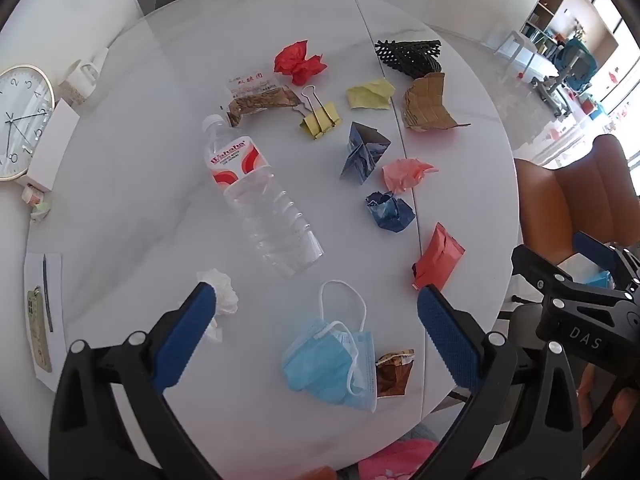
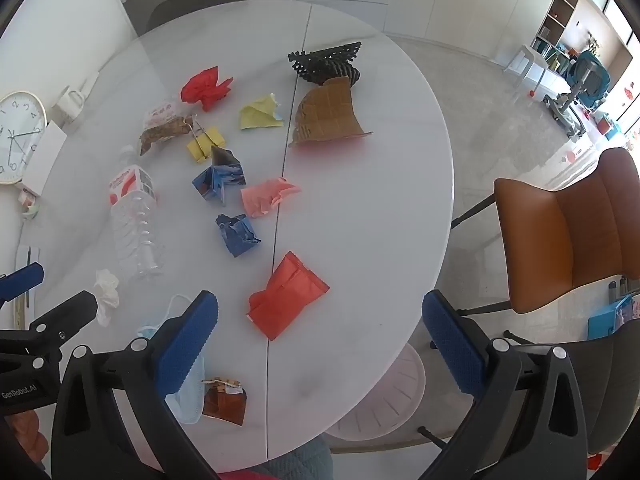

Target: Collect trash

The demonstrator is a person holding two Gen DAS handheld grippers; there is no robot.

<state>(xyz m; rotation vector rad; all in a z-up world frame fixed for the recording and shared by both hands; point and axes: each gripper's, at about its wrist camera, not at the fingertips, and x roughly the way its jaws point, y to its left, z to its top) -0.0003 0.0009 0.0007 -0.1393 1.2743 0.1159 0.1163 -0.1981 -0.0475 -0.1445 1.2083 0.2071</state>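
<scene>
A crumpled blue face mask (image 1: 332, 364) lies between the spread-apart left gripper (image 1: 316, 336) fingers; right gripper (image 2: 320, 340) likewise gapes.

My left claw (image 1: 316, 332) hangs wide open above the table (image 1: 120, 200), its fingers either side of a blue mask (image 1: 332, 364); a bottle (image 1: 256, 196) lies beyond.

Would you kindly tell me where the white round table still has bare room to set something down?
Bare patches: the far side of the white round table beyond the crumpled red paper, and the right side between the red flat packet and the rim. The middle band, from clear plastic bottle to brown cardboard piece, is crowded.
</scene>
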